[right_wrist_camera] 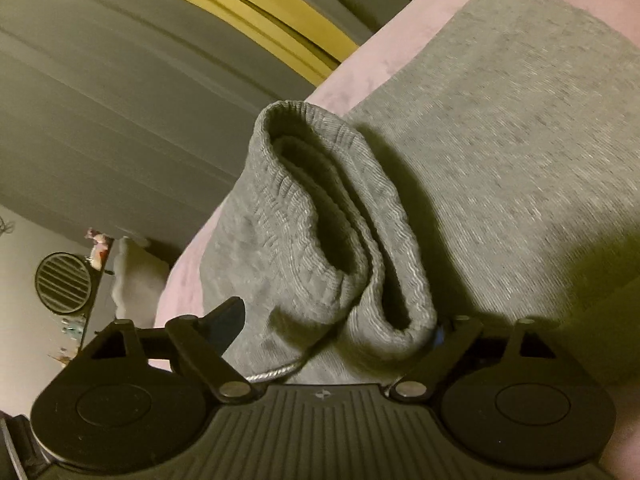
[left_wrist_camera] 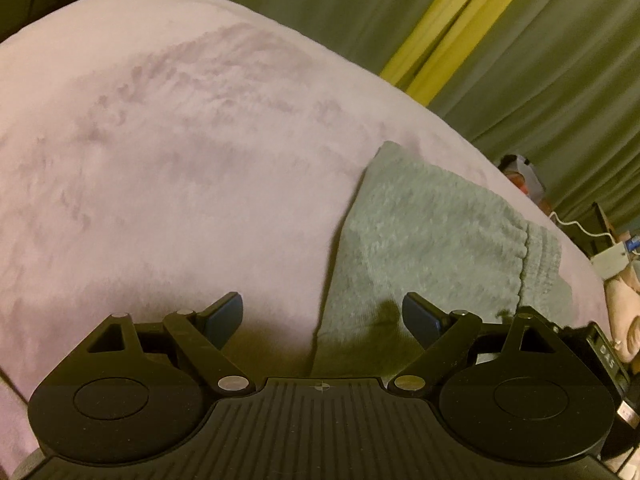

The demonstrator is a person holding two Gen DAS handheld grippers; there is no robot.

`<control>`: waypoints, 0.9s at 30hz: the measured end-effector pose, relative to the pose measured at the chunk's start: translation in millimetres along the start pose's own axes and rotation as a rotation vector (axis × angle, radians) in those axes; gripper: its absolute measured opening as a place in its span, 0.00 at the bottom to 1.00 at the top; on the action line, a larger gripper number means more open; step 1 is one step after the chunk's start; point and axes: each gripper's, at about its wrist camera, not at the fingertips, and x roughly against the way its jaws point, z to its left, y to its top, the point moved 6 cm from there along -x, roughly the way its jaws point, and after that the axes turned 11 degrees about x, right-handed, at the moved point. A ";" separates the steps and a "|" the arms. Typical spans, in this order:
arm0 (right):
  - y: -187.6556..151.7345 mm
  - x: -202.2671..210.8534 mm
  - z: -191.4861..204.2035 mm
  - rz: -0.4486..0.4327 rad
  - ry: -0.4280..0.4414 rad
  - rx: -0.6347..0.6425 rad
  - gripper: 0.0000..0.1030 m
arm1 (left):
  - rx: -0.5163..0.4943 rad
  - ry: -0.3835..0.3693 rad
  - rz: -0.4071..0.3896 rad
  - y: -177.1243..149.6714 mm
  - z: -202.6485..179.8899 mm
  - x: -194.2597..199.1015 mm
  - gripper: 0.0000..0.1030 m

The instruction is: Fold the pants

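Grey knit pants (left_wrist_camera: 420, 232) lie on a pink fleece blanket (left_wrist_camera: 180, 160), with a ribbed band toward the right. My left gripper (left_wrist_camera: 322, 316) hangs open just above the blanket, the pants' left edge running between its blue-padded fingers (left_wrist_camera: 224, 316); nothing is gripped. In the right wrist view the pants (right_wrist_camera: 500, 140) spread to the upper right. Their ribbed cuffs (right_wrist_camera: 320, 220) stand bunched in a loose fold between the wide jaws of my right gripper (right_wrist_camera: 334, 326). Its left finger (right_wrist_camera: 228, 320) shows beside the cloth; the right finger is mostly hidden behind the fold. A cord (right_wrist_camera: 276, 374) peeks out below.
Green curtains with a yellow strip (left_wrist_camera: 452, 24) hang behind the bed. The blanket's edge (right_wrist_camera: 340, 88) drops off on the far side. A white cable and plug (left_wrist_camera: 608, 260) and small clutter sit at the right. A round slatted vent (right_wrist_camera: 62, 278) is on the wall.
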 end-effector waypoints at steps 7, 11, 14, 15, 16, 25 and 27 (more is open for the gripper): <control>2.8 -13.1 9.6 0.011 -0.075 0.045 0.46 | 0.011 -0.001 0.012 -0.8 2.1 -2.2 0.89; 15.3 -1.4 39.2 -0.036 -0.005 0.084 0.41 | 0.013 -0.028 0.013 -1.5 0.9 -0.7 0.89; 36.9 15.2 65.0 -0.102 0.110 0.039 0.40 | 0.000 -0.057 -0.002 -2.7 -1.9 4.0 0.89; 45.4 23.5 74.0 -0.134 0.143 0.029 0.39 | -0.004 -0.067 -0.007 -3.2 -2.8 5.9 0.89; 52.8 30.9 79.8 -0.159 0.169 0.026 0.39 | -0.008 -0.073 -0.011 -3.9 -3.8 7.3 0.89; 91.4 108.4 56.3 -0.343 0.166 0.024 0.39 | -0.018 -0.086 -0.002 -4.1 -5.8 6.8 0.89; 87.4 115.2 38.1 -0.342 0.126 -0.006 0.39 | -0.019 -0.083 0.002 -4.2 -5.8 5.7 0.89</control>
